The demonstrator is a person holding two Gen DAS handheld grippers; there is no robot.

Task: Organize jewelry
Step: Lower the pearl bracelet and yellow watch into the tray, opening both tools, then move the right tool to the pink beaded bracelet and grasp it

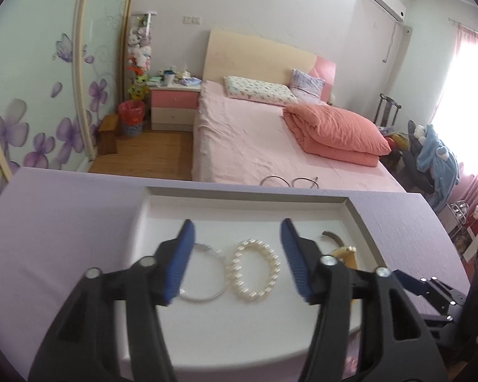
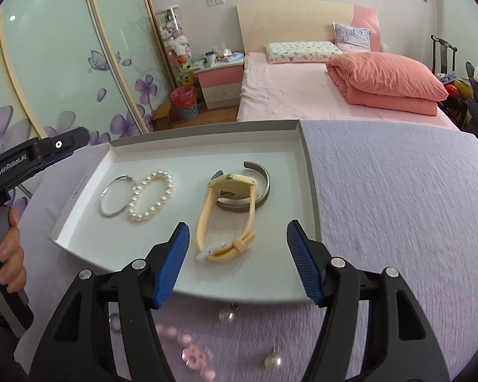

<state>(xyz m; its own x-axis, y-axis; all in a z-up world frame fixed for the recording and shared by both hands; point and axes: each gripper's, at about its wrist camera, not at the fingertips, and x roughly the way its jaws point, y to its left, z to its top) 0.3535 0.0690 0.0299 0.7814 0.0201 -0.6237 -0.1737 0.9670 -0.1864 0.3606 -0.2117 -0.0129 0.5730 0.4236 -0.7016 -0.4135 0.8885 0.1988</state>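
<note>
White card tray (image 2: pixel 309 172) is sitting on the lilac tablecloth (image 2: pixel 398 210), and I am holding both grippers over its near edge. My left gripper (image 1: pixel 237 261) is hanging released, its blue pads spread wide above the silver bangle (image 1: pixel 204 273) and the pearl bracelet (image 1: pixel 253 273), which are lying touching each other. My right gripper (image 2: pixel 239 262) is also hanging spread and gripping nothing, with the cream watch (image 2: pixel 229 216) lying between its fingers and leaning across a grey metal cuff (image 2: pixel 258 191). Two pearl earrings (image 2: pixel 228 315) and a blurred pink piece (image 2: pixel 194 355) are lying on the cloth outside the tray. Beyond the table, a pink bed (image 2: pixel 290 95) and a folded quilt (image 2: pixel 385 79) are filling the room.
</note>
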